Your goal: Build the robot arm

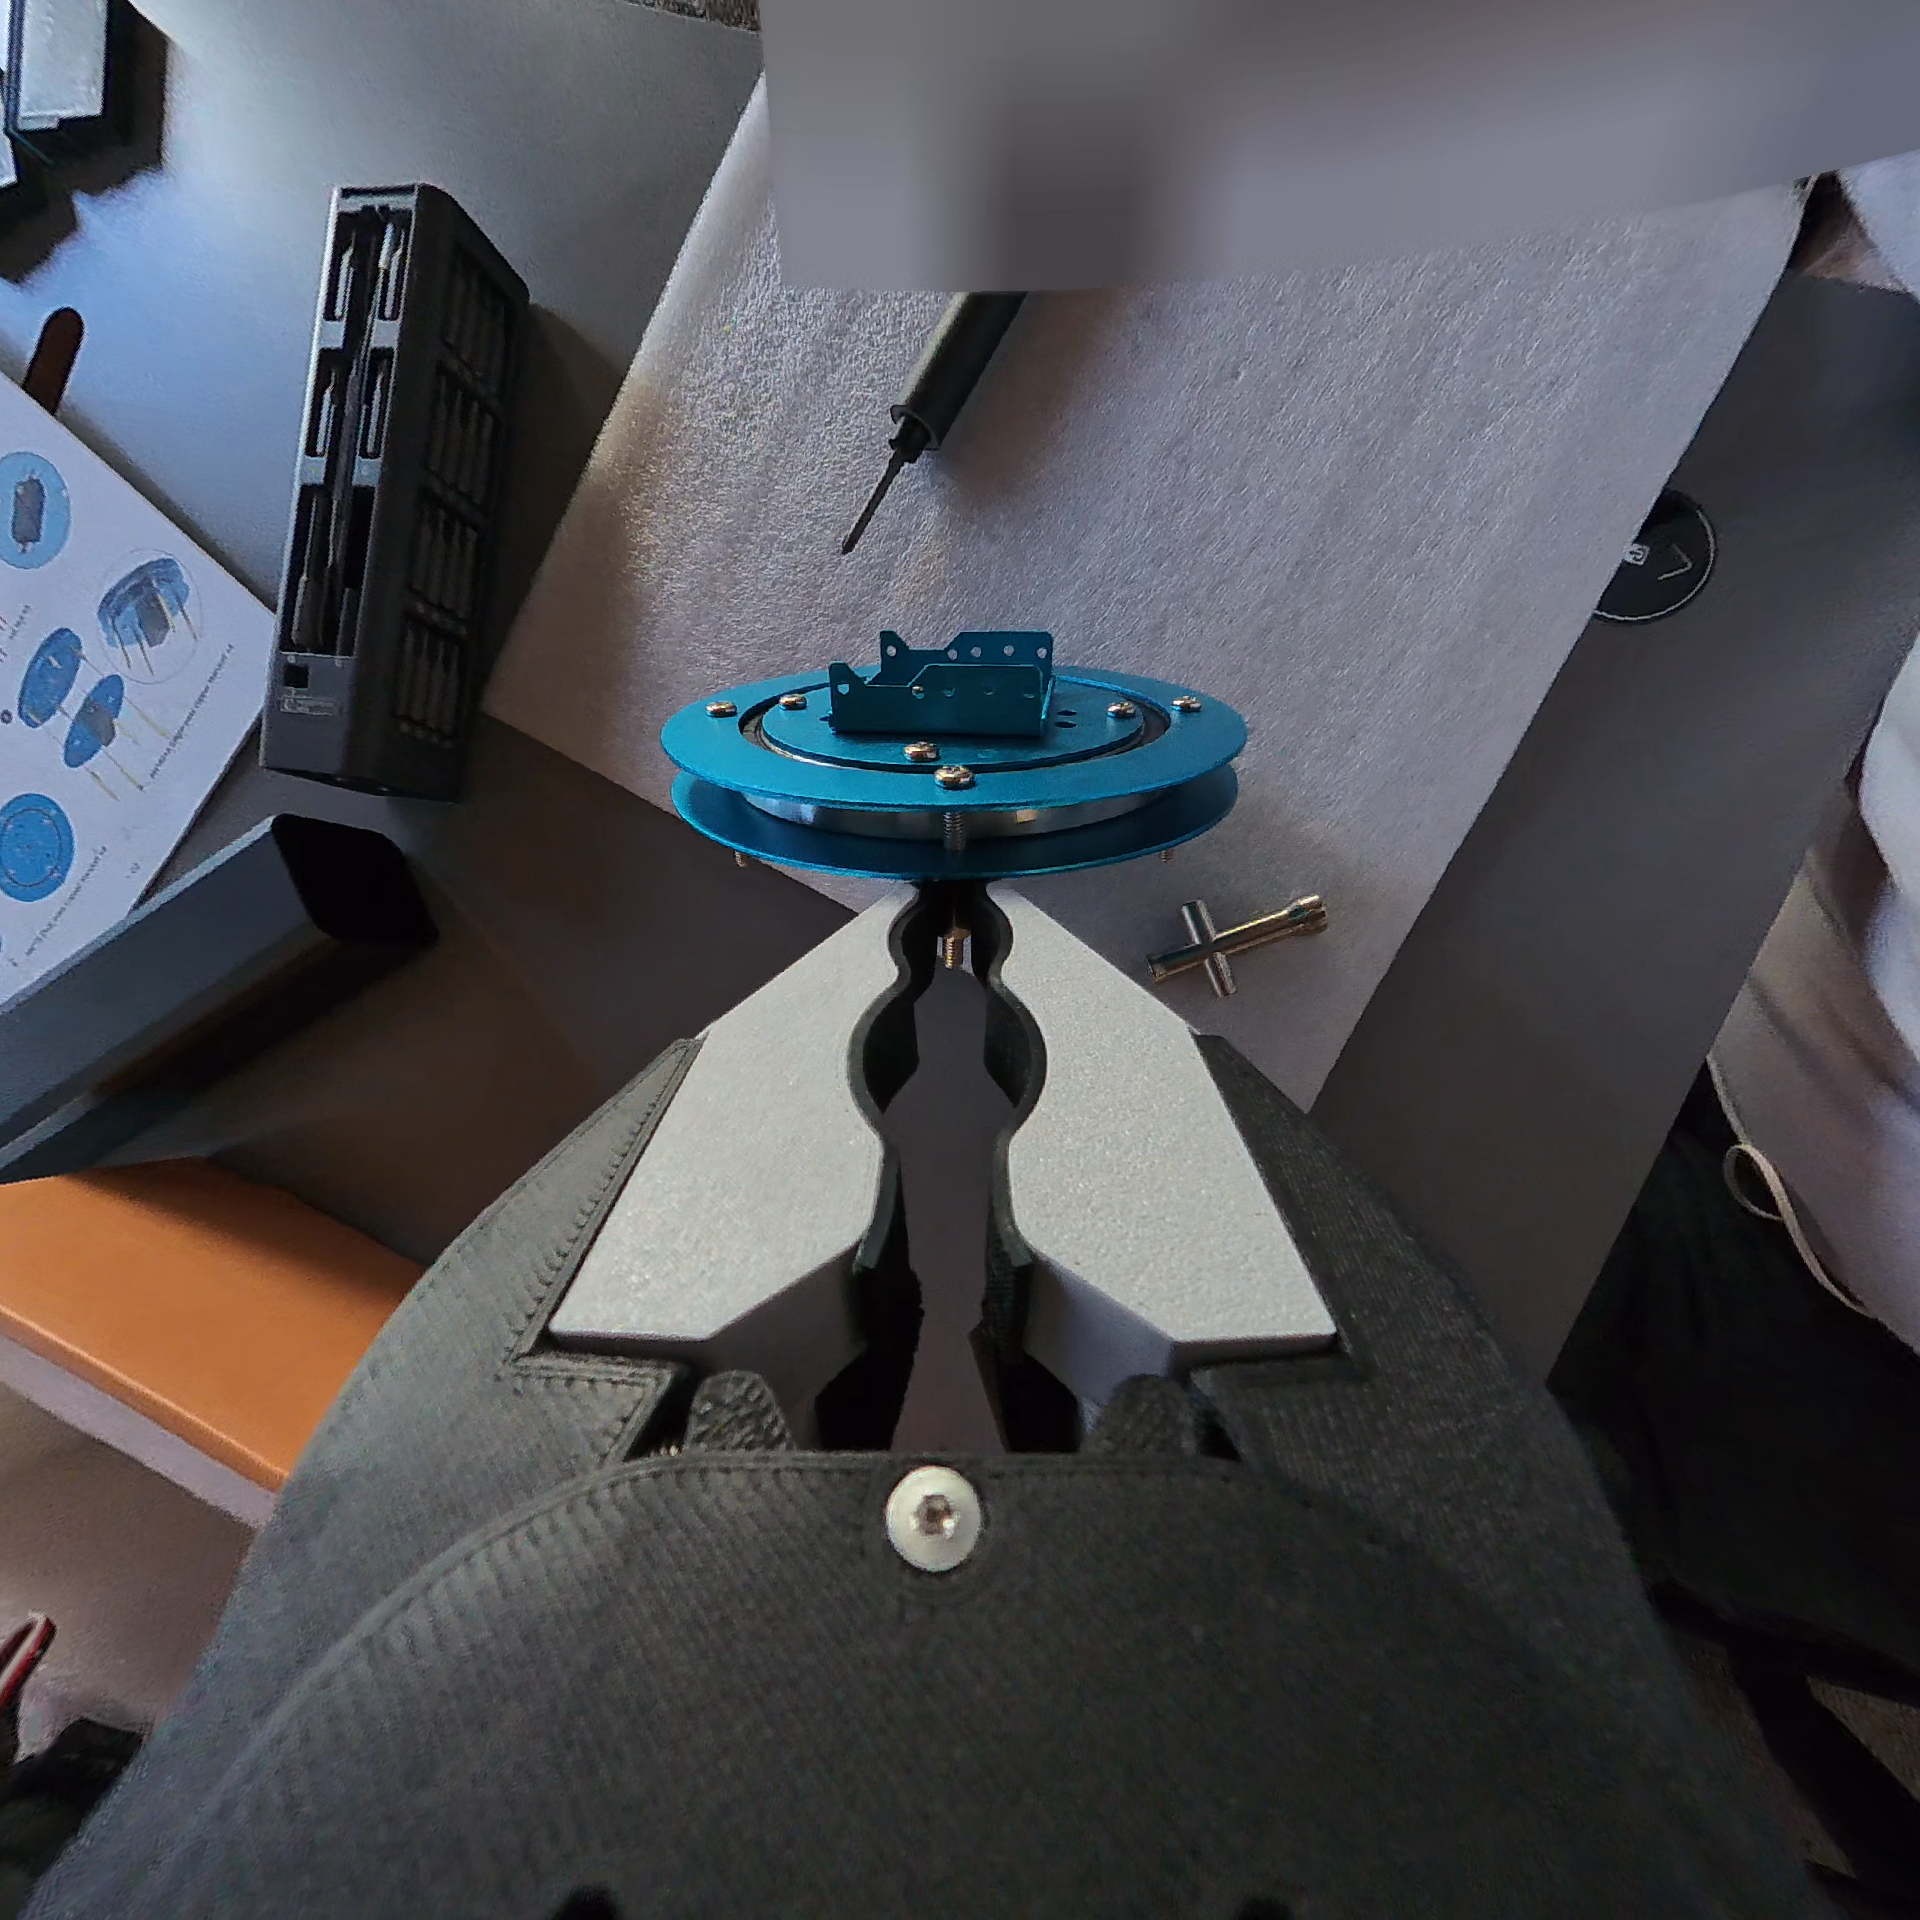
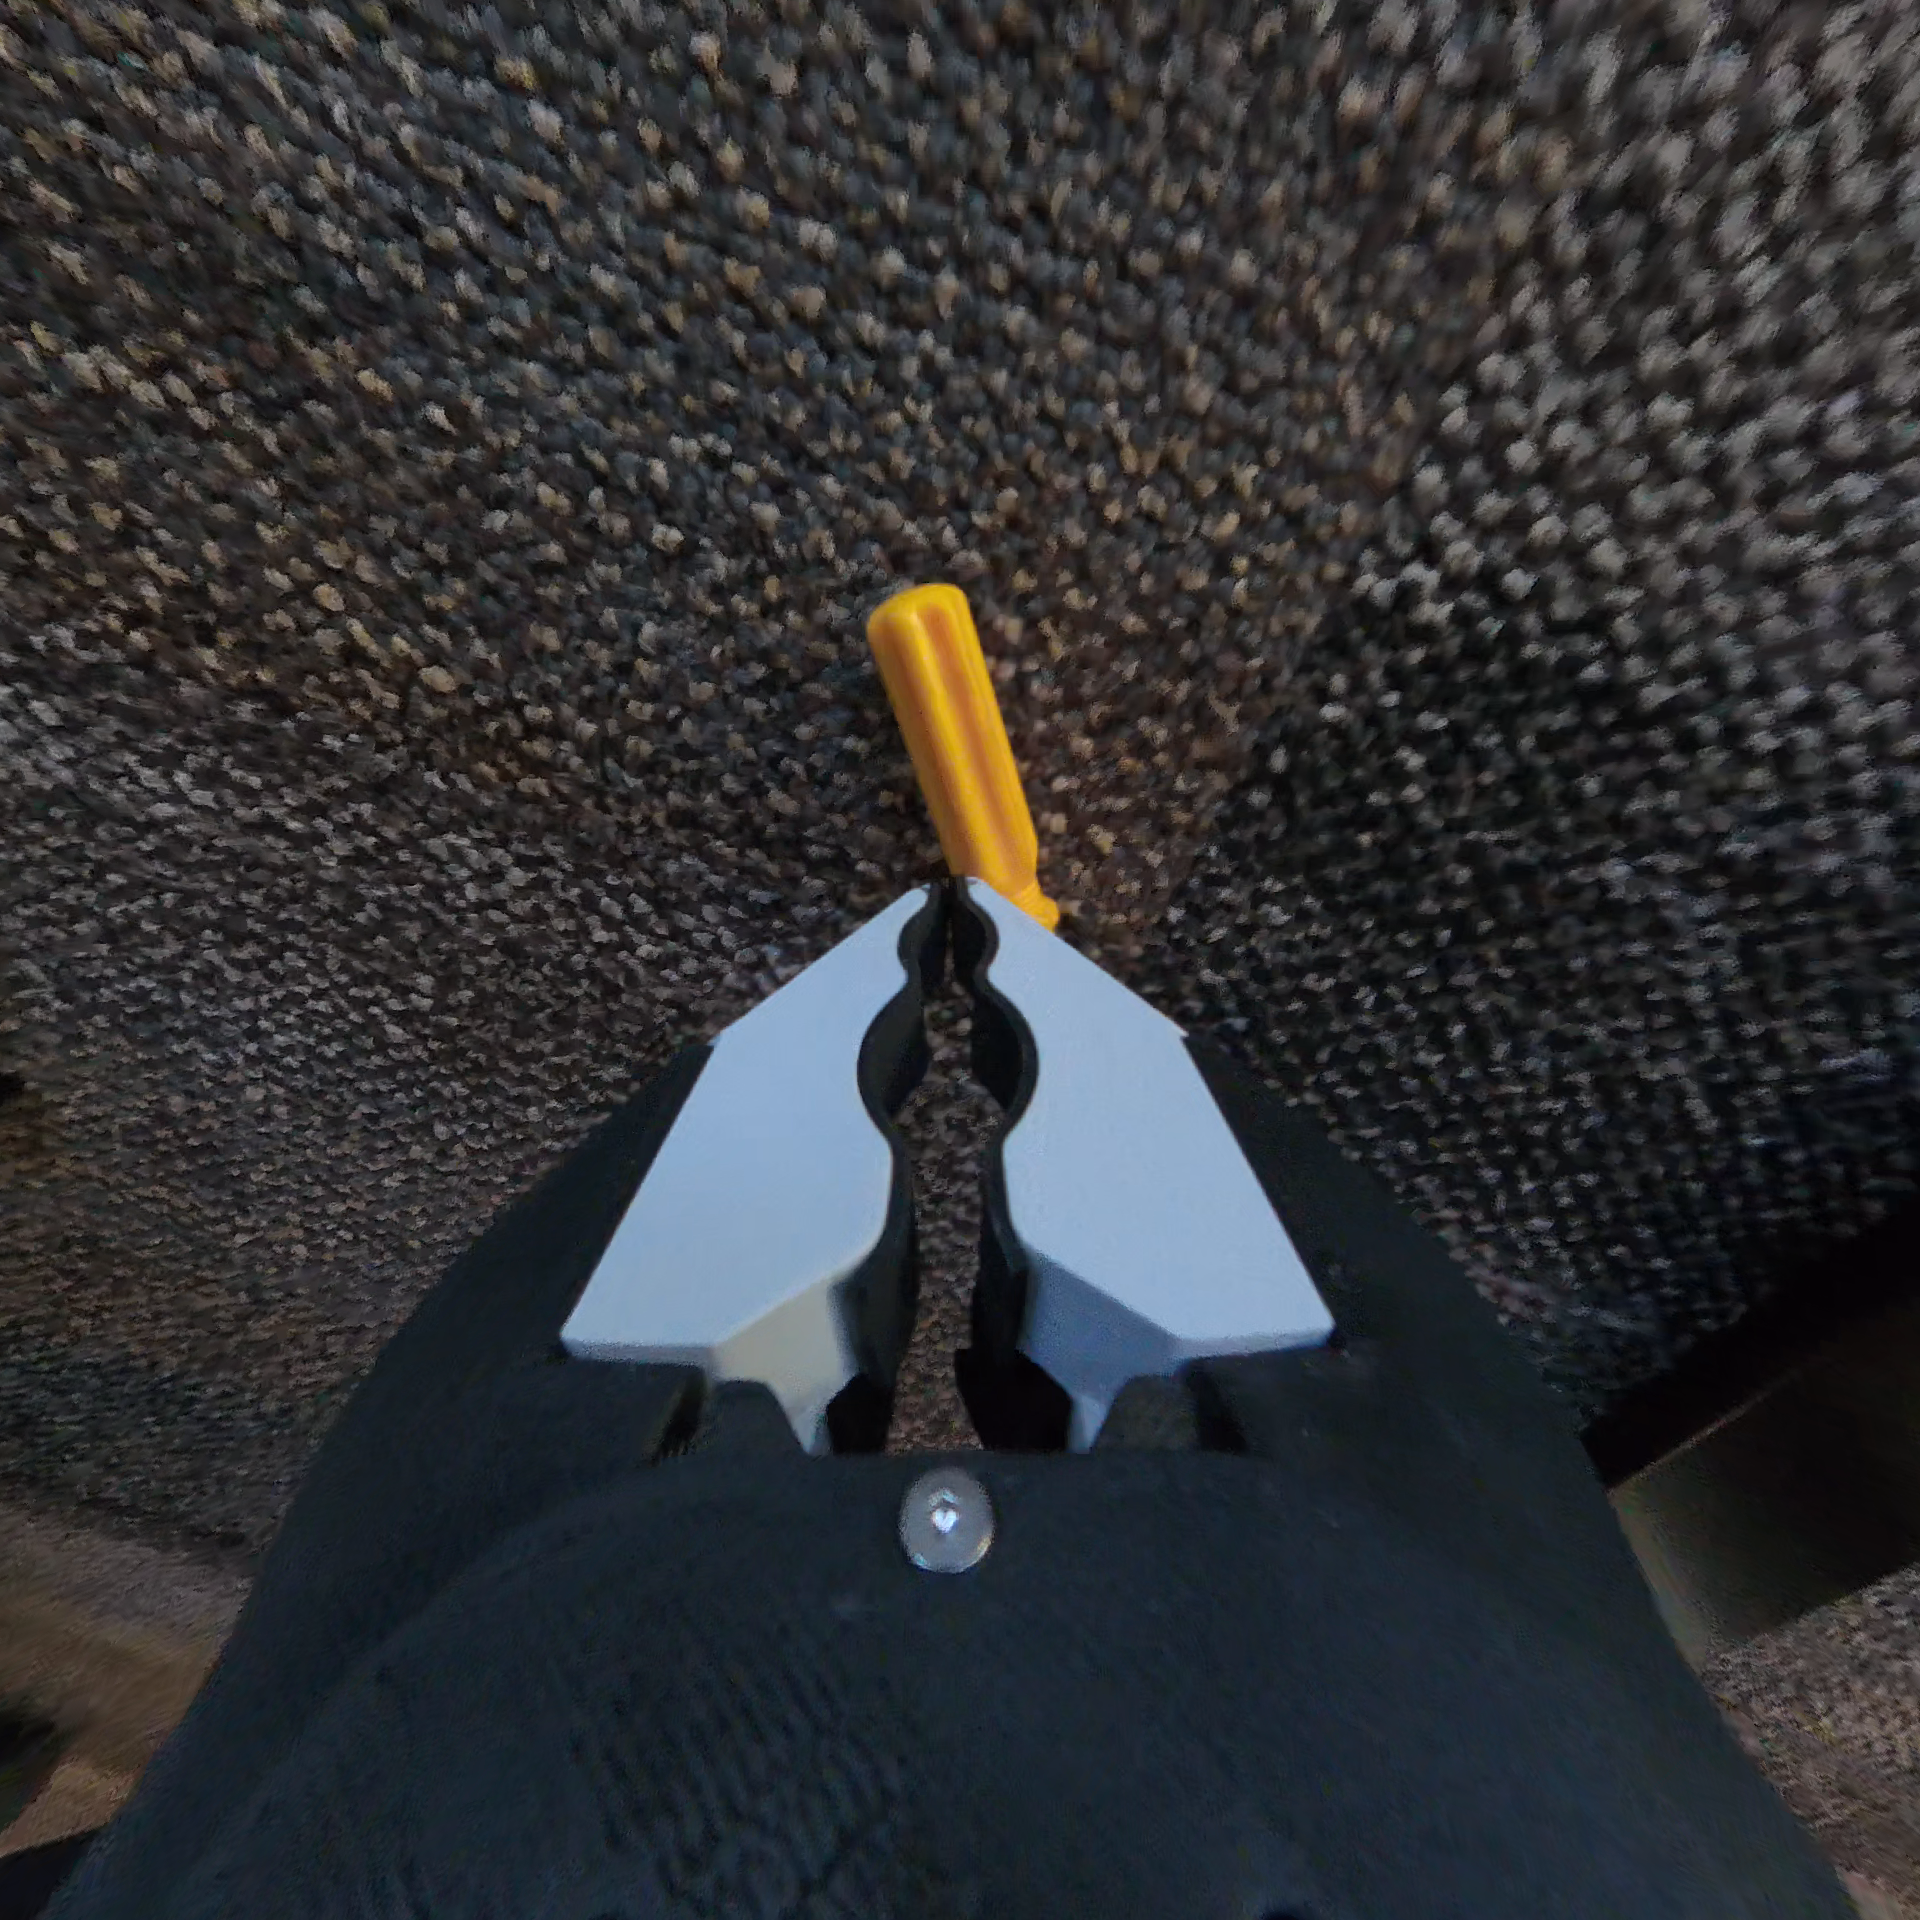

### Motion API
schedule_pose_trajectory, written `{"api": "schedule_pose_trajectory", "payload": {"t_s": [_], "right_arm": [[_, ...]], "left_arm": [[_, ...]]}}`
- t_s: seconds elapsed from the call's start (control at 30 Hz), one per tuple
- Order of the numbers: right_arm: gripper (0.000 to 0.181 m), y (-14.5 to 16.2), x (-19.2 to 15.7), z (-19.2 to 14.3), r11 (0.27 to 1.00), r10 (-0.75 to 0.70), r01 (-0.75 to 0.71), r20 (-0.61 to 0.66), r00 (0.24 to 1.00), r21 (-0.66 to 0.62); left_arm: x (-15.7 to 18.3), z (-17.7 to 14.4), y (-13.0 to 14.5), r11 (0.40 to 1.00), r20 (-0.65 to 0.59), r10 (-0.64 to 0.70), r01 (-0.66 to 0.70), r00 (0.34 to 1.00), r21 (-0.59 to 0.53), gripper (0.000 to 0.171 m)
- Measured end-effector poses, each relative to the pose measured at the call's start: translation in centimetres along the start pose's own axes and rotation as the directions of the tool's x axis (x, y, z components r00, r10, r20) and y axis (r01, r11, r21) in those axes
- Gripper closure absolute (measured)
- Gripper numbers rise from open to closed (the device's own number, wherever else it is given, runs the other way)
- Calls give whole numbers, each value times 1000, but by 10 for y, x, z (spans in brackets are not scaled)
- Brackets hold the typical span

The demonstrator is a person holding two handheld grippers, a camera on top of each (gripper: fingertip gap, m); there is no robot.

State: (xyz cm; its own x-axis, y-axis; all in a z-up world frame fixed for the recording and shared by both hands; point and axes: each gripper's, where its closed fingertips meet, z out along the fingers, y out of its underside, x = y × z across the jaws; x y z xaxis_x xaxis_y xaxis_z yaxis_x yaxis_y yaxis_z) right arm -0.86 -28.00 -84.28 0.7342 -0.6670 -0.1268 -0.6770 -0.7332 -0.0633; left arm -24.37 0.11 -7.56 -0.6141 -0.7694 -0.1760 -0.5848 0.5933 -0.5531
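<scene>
In the left wrist view my left gripper (image 1: pixel 951 920) is shut on a screw end under a blue round two-plate assembly (image 1: pixel 1143 727) and holds it up above a grey felt mat (image 1: pixel 1299 623). A small blue bracket (image 1: pixel 951 691) sits on the top plate, with several screw heads around it. In the right wrist view my right gripper (image 2: pixel 954 899) is shut on a yellow-handled screwdriver (image 2: pixel 951 748). The handle points away from me over speckled dark carpet (image 2: pixel 416 520). Its shaft is hidden behind the fingers.
On the mat lie a black screwdriver (image 1: pixel 925 416) and a metal cross wrench (image 1: pixel 1231 945). To the left stand a black bit case (image 1: pixel 384 499), an illustrated sheet (image 1: pixel 94 665) and a dark box (image 1: pixel 197 966). A person's clothed body (image 1: pixel 1870 831) is at the right.
</scene>
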Motion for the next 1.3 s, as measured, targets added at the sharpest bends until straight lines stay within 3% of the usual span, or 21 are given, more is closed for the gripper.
{"api": "schedule_pose_trajectory", "payload": {"t_s": [0.07, 0.17, 0.27, 0.33, 0.43, 0.47, 0.53, 0.67, 0.77, 0.83, 0.97, 1.1, 1.2, 1.3], "right_arm": [[181, 7, 0, 2, 998, 59, -59, 12, 998, -27], [172, -4, -6, -6, 995, 62, -66, 52, 997, 71], [145, -24, 0, -16, 981, -33, 43, -53, 998, 189], [133, -28, 4, -11, 983, -41, 59, -107, 993, 174], [144, 2, 5, 13, 998, 8, -15, -95, 995, -64], [162, -2, 6, 10, 999, 4, -8, -98, 995, -36], [162, 5, 4, 5, 997, 41, -45, -65, 997, -65], [163, 10, 2, -47, 982, 149, -147, -8, 989, 123], [162, 21, -4, -117, 942, 168, -177, 54, 984, 284], [163, 26, -10, -184, 904, 145, -162, 75, 987, 397], [163, 31, -25, -344, 818, 36, -16, -25, 999, 575], [163, 45, -45, -504, 694, 48, 45, -108, 993, 719], [163, 61, -75, -613, 597, 65, 116, -193, 979, 794], [163, 65, -137, -701, 560, -29, 171, -188, 982, 811]], "left_arm": [[-1, 0, 0, 1000, 1, 3, -3, 1000, -7, 167], [-4, 0, 0, 1000, 3, -2, 2, 1000, -12, 167], [-5, 1, 1, 1000, 8, 4, -4, 1000, -19, 167], [-5, 1, 0, 1000, 10, 2, -2, 1000, -24, 167], [-7, 1, 1, 1000, 20, -2, 2, 1000, -30, 167], [-8, 1, 1, 999, 25, -2, 3, 1000, -32, 167], [-10, 1, 1, 999, 36, -5, 6, 999, -34, 167], [-12, 2, 0, 1000, 45, 4, -4, 999, -18, 167], [-18, 2, 3, 1000, 69, 0, 0, 998, -1, 167], [-20, 3, 5, 1000, 81, -8, 8, 997, 8, 167], [-23, 3, 8, 999, 95, -7, 4, 995, 35, 167], [-26, 3, 8, 996, 129, 54, -63, 990, 63, 167], [-24, 3, 5, 991, 137, 83, -97, 987, 97, 167], [-25, 3, 9, 991, 147, 76, -91, 986, 100, 167]]}}
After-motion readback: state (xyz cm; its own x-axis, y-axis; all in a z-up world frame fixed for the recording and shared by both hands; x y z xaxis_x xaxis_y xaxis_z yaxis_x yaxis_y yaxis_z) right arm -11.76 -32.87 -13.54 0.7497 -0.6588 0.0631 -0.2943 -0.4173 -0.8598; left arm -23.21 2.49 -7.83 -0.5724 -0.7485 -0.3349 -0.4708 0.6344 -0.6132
